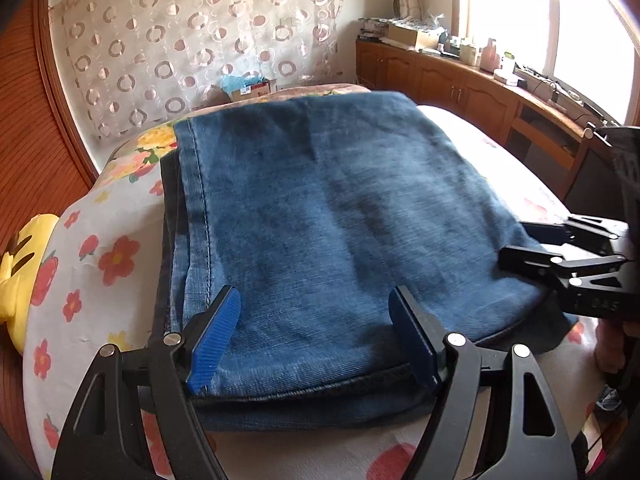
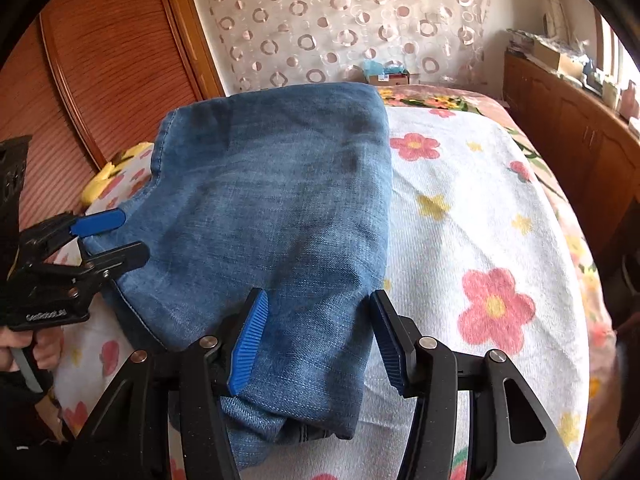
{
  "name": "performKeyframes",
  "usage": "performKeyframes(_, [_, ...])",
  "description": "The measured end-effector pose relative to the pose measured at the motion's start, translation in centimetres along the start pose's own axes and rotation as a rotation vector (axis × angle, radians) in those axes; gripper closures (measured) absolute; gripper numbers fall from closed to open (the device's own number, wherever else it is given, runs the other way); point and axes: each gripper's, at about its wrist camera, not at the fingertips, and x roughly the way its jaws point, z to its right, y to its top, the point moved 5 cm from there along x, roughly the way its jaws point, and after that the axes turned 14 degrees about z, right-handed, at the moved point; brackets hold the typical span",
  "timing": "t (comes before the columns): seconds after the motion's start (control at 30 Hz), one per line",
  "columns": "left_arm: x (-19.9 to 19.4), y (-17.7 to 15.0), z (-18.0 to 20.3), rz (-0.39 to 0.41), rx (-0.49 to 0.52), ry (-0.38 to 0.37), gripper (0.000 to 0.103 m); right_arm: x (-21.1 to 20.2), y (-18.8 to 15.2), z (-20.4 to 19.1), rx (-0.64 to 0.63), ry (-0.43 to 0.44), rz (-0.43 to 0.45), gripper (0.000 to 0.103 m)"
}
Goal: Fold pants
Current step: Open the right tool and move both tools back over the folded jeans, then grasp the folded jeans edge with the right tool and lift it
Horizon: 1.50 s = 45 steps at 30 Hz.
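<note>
Ribbed blue pads [image 1: 214, 340] straddle folded denim pants [image 1: 320, 220].

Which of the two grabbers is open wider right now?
The left gripper: its blue pads stand farther apart over the folded jeans than the right gripper's.

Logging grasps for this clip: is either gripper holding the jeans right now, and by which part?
Nothing is held. The left gripper and right gripper both stand open over the folded jeans' near edge, pads clear of the denim.
</note>
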Motion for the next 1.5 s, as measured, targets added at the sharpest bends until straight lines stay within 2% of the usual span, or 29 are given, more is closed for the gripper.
performKeyframes(0.3, [0.5, -0.9, 0.0, 0.006, 0.027, -0.011, 0.025, 0.7, 0.5, 0.6, 0.007, 0.013, -0.004, 0.048])
performKeyframes(0.47, [0.7, -1.0, -0.5, -0.005, -0.005, -0.043, 0.025, 0.6, 0.5, 0.8, 0.018, 0.026, -0.003, 0.049])
performKeyframes(0.6, [0.8, -1.1, -0.3, -0.011, 0.008, -0.047, 0.025, 0.6, 0.4, 0.9, 0.061, 0.044, 0.005, 0.063])
performKeyframes(0.73, [0.9, -1.2, -0.3, -0.016, 0.001, -0.053, 0.025, 0.2, 0.8, 0.8, 0.075, 0.059, 0.017, 0.086])
performKeyframes(0.83, [0.9, -1.3, -0.3, -0.017, 0.003, -0.052, 0.025, -0.6, 1.7, 0.2, 0.088, 0.089, 0.046, 0.092])
performKeyframes(1.1, [0.4, -1.2, -0.4, 0.003, -0.014, -0.057, 0.025, -2.7, 4.5, -2.8, 0.04, 0.15, 0.141, 0.094])
performKeyframes(1.2, [-1.4, -0.5, -1.3, 0.052, -0.064, -0.055, 0.025, -3.0, 5.3, -3.9, 0.033, 0.173, 0.171, 0.094])
performKeyframes(1.5, [-6.9, 0.8, -4.4, 0.138, -0.085, -0.005, 0.025, -2.1, 6.5, -6.9, -0.003, 0.242, 0.208, 0.094])
